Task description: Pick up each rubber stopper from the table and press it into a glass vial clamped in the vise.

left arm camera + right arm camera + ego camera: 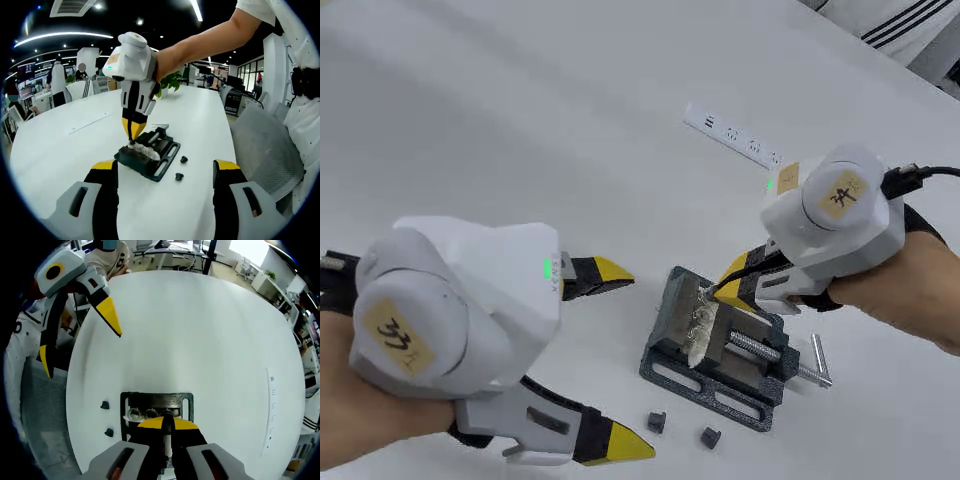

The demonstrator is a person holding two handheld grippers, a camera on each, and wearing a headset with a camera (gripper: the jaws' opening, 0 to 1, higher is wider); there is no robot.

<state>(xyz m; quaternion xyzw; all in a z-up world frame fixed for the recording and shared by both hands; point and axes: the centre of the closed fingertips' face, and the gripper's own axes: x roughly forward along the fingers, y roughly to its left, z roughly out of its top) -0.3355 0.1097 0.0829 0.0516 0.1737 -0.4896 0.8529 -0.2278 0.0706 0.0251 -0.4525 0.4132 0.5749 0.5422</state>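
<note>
Your left hand-held gripper [620, 356] is released, its yellow-tipped jaws spread wide above the white surface [520, 120], short of the vise. Your right hand-held gripper [725, 287] is clenched, tips drawn to a single point. It points steeply down onto the row of clear glass vials [142, 414] in the dark grey metal bench vise [715, 385]. Whether a stopper is pinched between those tips, you cannot tell.

The vise's long axis runs from upper left to lower right in the head view. Its silver screw and handle bar [820, 360] stick out at the lower-right end, toward your right hand. The vials stand upright between the vise's jaws, mouths up, and their row runs crosswise to the screw.

Two small dark rubber stoppers [657, 421] lie on the surface just beside the vise's base, on its near side, close together but apart. A long white power strip [735, 135] lies well beyond the vise.
</note>
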